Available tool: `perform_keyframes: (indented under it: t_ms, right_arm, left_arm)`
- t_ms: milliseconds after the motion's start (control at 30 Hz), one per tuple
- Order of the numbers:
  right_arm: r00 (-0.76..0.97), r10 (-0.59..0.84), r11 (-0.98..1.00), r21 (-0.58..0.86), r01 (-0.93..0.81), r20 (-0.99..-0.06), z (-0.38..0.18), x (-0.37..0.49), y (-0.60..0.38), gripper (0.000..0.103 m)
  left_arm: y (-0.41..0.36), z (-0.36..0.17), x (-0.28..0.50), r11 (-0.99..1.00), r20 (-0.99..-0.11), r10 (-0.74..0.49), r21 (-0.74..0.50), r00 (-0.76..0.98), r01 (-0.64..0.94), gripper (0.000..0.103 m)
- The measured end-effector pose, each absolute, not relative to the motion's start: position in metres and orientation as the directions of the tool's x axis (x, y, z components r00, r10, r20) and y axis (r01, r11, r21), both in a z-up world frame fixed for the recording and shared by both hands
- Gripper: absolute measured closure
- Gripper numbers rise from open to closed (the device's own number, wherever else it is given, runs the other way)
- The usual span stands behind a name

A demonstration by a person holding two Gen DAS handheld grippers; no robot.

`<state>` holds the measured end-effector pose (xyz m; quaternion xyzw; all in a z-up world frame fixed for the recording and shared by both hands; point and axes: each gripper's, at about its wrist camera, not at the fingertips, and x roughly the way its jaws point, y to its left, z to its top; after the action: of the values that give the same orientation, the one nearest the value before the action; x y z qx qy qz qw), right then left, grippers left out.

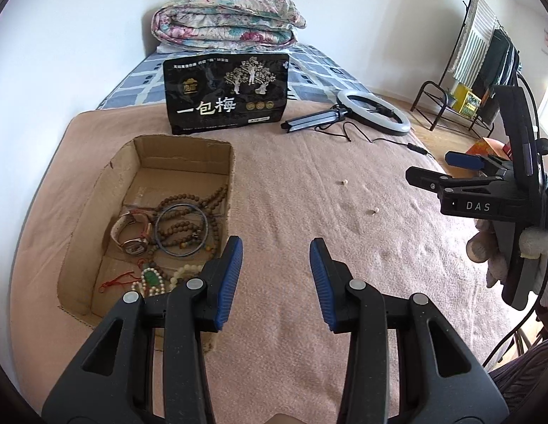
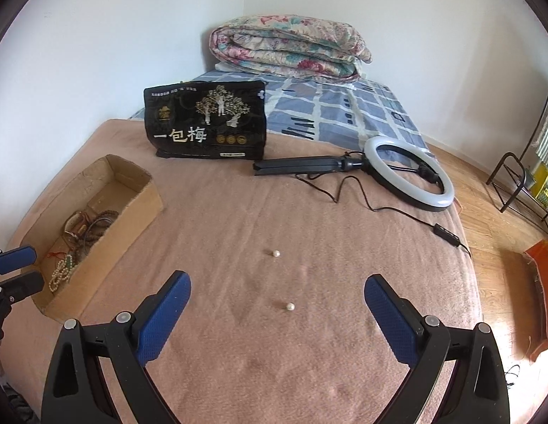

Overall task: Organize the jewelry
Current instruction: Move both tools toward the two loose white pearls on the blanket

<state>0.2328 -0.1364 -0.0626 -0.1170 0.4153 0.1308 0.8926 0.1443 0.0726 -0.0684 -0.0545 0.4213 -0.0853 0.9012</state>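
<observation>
An open cardboard box (image 1: 79, 247) (image 2: 139, 183) lies on the pink blanket and holds a watch (image 1: 132, 236), a blue bangle (image 1: 182, 229), brown bead strings (image 1: 192, 201) and a pearl necklace with a green pendant (image 1: 152, 279) (image 2: 62, 272). Two loose pearls rest on the blanket: one (image 2: 290, 306) (image 1: 372, 211) just ahead of my right gripper (image 2: 277, 304), the other (image 2: 276, 253) (image 1: 343, 182) farther off. My right gripper stands wide open, empty. My left gripper (image 1: 276, 265) is open and empty, just right of the box's near end.
A black snack bag (image 1: 226, 92) (image 2: 206, 123) stands behind the box. A ring light (image 2: 408, 173) (image 1: 374, 113) with tripod and cable lies at the blanket's right. A folded floral quilt (image 2: 288, 49) sits at the bed's head. A rack (image 1: 478, 70) stands on the wooden floor.
</observation>
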Motion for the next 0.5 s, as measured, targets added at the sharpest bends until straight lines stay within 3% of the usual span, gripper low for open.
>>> perform_keyframes:
  t_ms: [400,500]
  right_arm:
    - [0.583,0.172,0.952,-0.017,-0.305,-0.794,-0.088,0.233,-0.196,0.002]
    - [0.569,0.176,0.951,-0.012,-0.310,-0.804,-0.099,0.235,-0.201,0.006]
  left_arm:
    - [0.021,-0.079,0.184,0.971,-0.756,-0.241,-0.187,0.609,0.152,0.063]
    - [0.011,-0.085,0.197,0.965,-0.765,-0.260,-0.216,0.589,0.146,0.063]
